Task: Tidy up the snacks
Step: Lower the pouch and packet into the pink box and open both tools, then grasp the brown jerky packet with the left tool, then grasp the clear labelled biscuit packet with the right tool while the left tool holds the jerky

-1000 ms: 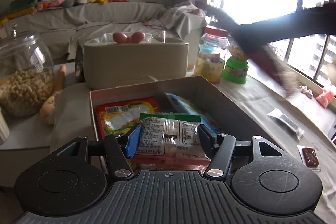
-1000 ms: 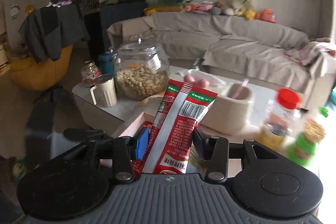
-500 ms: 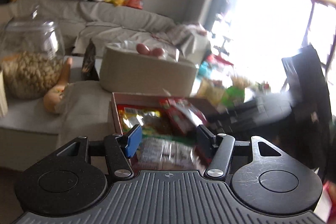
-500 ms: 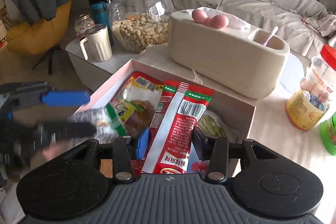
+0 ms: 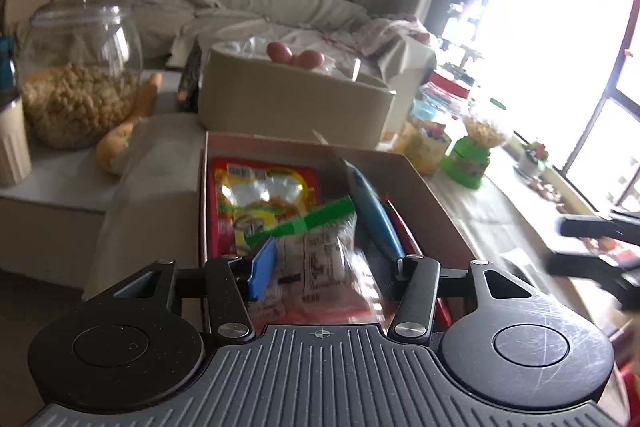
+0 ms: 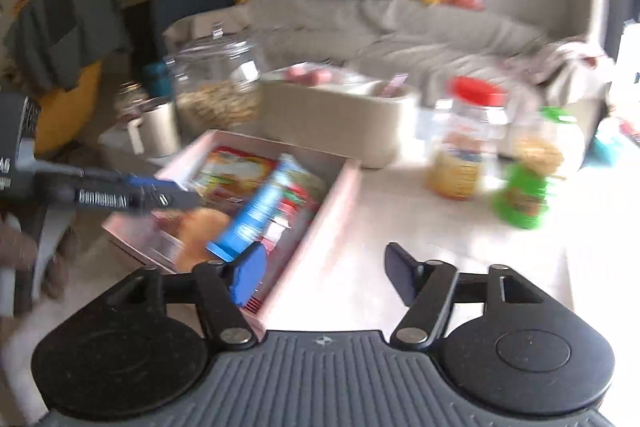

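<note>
Sitting between the fingers of my left hand-held gripper (image 5: 326,267) is a clear snack packet (image 5: 328,267) with a green top strip, tilted, over the near end of the cardboard box (image 5: 424,187). My jaws are closing on it, but blur keeps me from telling whether the pads press it yet. Under and behind the packet, a red and yellow bag (image 5: 260,195) lies flat on the box's left side, and a blue packet (image 5: 372,211) leans along its right side, next to a red one I can barely see.

My right hand-held gripper (image 6: 320,271) hangs over the bare tabletop (image 6: 440,227) just right of the box wall, its jaws opening with nothing between them.

Behind the box stands a beige container (image 5: 292,99) with two pink eggs (image 5: 296,55) on top. Left of it is a glass jar (image 5: 80,67) of nuts; to the right stand a red-lidded jar (image 6: 468,143) and a green-based tub (image 6: 524,179).
</note>
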Demonstrator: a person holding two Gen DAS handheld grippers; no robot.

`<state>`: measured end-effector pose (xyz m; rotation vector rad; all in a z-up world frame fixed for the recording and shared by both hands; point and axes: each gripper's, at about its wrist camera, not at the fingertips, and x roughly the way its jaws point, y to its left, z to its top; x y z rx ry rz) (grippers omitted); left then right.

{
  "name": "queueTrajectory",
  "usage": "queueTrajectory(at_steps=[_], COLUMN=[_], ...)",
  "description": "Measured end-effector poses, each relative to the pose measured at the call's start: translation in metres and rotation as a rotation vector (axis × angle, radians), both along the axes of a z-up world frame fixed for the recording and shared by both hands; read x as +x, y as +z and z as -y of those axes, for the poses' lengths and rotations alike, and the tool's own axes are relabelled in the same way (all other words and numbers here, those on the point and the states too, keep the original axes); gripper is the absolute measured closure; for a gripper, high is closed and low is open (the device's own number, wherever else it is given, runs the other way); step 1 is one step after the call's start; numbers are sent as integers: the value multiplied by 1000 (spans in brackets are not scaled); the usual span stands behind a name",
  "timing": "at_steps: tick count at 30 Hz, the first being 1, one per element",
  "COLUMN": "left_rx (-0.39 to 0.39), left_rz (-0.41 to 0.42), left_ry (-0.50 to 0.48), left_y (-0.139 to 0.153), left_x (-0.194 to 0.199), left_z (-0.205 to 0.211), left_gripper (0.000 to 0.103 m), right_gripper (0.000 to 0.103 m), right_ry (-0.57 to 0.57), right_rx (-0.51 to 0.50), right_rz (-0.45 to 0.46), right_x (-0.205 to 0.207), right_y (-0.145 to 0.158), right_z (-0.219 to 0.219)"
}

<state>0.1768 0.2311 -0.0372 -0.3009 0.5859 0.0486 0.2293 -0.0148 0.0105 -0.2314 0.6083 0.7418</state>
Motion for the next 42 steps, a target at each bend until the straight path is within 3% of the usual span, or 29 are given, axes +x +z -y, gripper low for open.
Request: queueTrajectory(at_steps=[6,9,12,16,20,24,28,35,42], left_rx=[85,121,108,63,121,155,211,275,281], left_rz=[116,165,142,28,-58,-126,-147,-168,-173], left_ry=[96,70,-109,-376,-508,-533,-530,-500,-516], left_y=[20,34,35,12,-16,-38,-48,-47,-50], left_x=[-10,-18,-17,-7,1,12,20,25,21], left_z=[26,55,99,169,229,264,283,291,287], left_gripper=[47,47,47,47,47,48,58,59,58], right_gripper=[30,30,30,30,30,30,30,30,30], right_ry=[-203,-275,-338,-388,-426,-479,-533,-541,-544], right_rx=[-49,-62,-49,-18,-62,-28,38,48,53], right_rz=[-2,-38,-62,-67,11,10,-37,-85,-80], right_x=[-17,-21,-30,-44,-61,-66,-68,-72,-75], right_y=[-27,-49,-66,-82,-87,-87,-93,-110,-108], right_z=[78,109,129,146,158,181,205,210,210])
